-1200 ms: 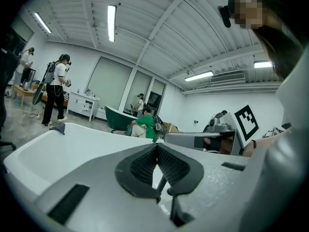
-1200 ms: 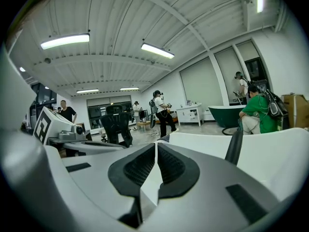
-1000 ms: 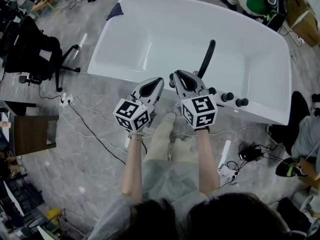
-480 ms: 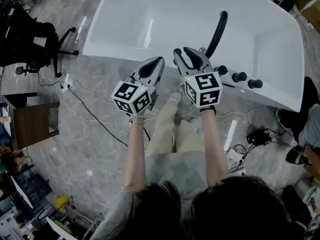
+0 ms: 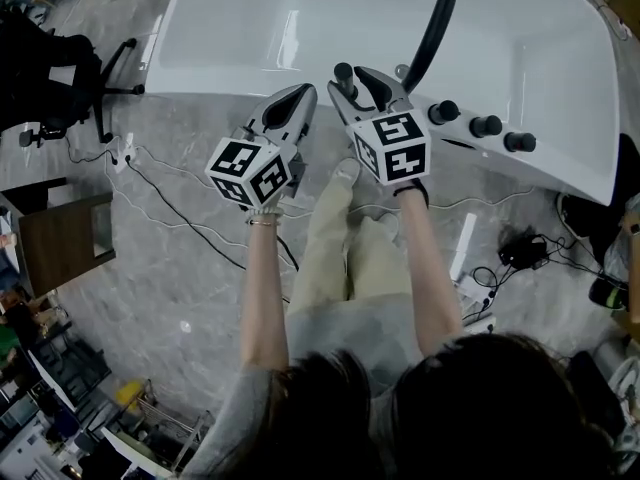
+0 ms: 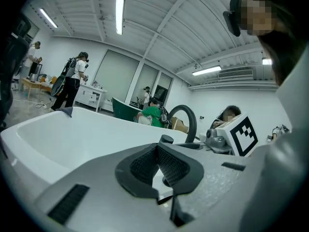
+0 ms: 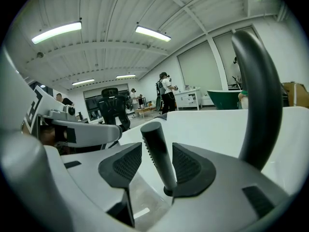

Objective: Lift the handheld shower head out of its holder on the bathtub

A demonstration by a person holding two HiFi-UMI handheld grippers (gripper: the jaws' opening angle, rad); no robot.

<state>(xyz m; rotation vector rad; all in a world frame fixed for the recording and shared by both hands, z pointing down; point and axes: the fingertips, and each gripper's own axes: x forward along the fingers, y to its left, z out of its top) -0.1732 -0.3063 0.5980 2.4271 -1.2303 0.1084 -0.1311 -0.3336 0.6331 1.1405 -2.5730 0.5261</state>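
- While the right gripper hangs at the near rim of the white bathtub, top centre of the head view, its jaws have just been opening and now stand spread
- Handheld shower head: a dark ribbed cylinder, upright, slightly tilted, seated in its holder on the tub rim
- In the right gripper view, the shower head stands between the two pads of the right gripper; a gap shows on each side, so neither pad presses on it
- Left gripper: just left of the right gripper in the head view, over the tub's near edge, jaws pressed together with nothing between them
- In the left gripper view, the pads of the left gripper meet at their tips; the cap of the shower head shows just beyond them
- Curved black faucet spout: rises from the rim just right of the shower head and arches over the basin; in the right gripper view it fills the right side of the frame
- Three black knobs: in a row on the rim, right of the spout
- Black office chair: on the grey floor, upper left of the head view, well apart from the tub
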